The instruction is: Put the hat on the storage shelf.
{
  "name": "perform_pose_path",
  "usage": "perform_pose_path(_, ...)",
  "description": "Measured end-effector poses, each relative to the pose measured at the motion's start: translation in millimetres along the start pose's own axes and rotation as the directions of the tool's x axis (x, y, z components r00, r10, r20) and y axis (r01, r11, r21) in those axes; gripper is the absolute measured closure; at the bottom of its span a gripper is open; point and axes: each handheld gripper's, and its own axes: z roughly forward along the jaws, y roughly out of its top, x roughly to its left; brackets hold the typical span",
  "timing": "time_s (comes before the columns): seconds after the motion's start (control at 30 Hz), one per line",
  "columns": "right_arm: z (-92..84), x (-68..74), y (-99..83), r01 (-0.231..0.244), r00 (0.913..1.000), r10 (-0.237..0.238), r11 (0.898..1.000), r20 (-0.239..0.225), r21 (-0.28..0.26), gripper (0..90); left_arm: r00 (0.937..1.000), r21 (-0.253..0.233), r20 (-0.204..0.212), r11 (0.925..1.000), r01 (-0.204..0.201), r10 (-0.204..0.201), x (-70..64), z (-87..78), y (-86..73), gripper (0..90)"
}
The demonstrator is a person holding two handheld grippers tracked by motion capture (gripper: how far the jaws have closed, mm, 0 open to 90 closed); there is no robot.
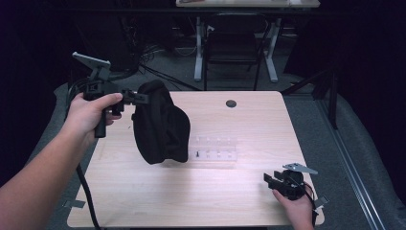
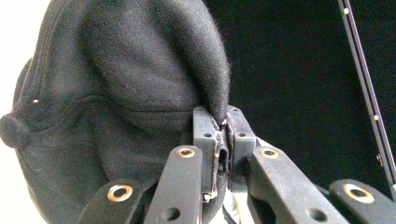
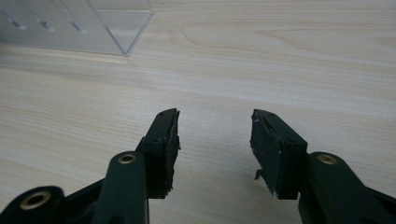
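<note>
The high view looks forward and down from above the person's side, taking in the whole table (image 1: 201,191). The left gripper view rides its claw (image 2: 223,140), facing the black cap (image 2: 116,93) at close range. The right gripper view skims low over the table, sharing the clear plastic box (image 3: 93,28) with the high view.

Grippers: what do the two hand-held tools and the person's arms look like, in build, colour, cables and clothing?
Both are black. The left gripper has a pistol-style handle, a grey three-cornered plate on top and a thick black cable trailing off the table edge. The right gripper carries the same grey plate. Each has linked black arms with brass-coloured rivets and flat, worn black pads. Both forearms are bare, with no sleeves or gloves.
</note>
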Motion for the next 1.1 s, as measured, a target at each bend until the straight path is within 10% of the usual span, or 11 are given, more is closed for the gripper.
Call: perform_pose_path(1.1,-2.8,-0.7,1.6,-0.004,0.9999,0.003,1.0,-0.014,-0.017,51.2,0.9986,0.03,-0.039,0.9989,-0.035,0.037,-17.4,51.1,12.2,85.6)
